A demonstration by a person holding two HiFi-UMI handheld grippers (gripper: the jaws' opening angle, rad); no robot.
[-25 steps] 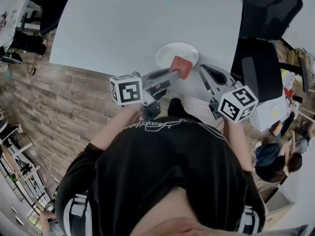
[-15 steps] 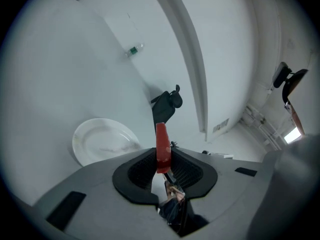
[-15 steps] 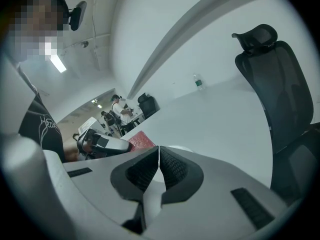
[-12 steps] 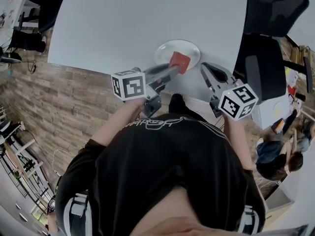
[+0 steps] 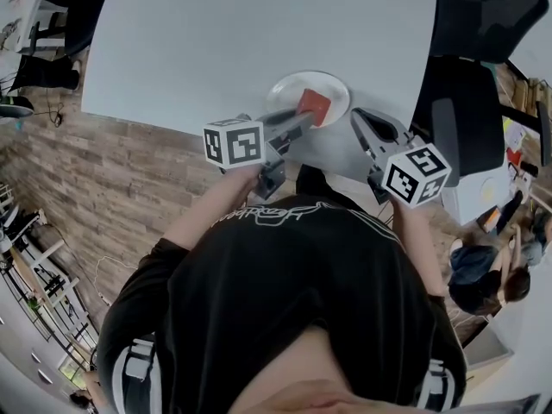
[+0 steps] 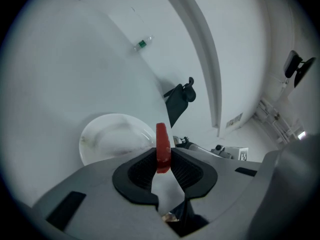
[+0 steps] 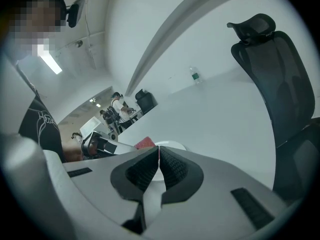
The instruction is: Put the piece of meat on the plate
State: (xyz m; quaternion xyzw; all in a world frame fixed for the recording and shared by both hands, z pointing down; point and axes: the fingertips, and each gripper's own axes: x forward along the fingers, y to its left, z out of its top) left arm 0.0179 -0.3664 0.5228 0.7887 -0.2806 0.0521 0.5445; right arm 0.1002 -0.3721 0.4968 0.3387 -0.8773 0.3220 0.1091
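A flat red piece of meat (image 5: pixel 314 107) is held on edge between the pads of my left gripper (image 5: pixel 304 117), just above the near part of the white plate (image 5: pixel 321 82). In the left gripper view the meat (image 6: pixel 162 145) stands upright in the left gripper (image 6: pixel 162 160), with the plate (image 6: pixel 107 136) below and to the left. My right gripper (image 5: pixel 358 117) hovers to the right of the plate, shut with nothing in it. In the right gripper view the right gripper (image 7: pixel 159 159) has its pads together, and the meat (image 7: pixel 144 143) and plate (image 7: pixel 174 146) show beyond.
The plate lies near the front edge of a large white table (image 5: pixel 216 41). Black office chairs (image 5: pixel 470 119) stand close on the right. A small bottle (image 6: pixel 142 44) lies far back on the table. People (image 5: pixel 483 274) sit beyond the chairs over the wood floor.
My left gripper has sunk with the meat, which now hangs further over the plate. The right gripper has dropped a little beside it, still shut.
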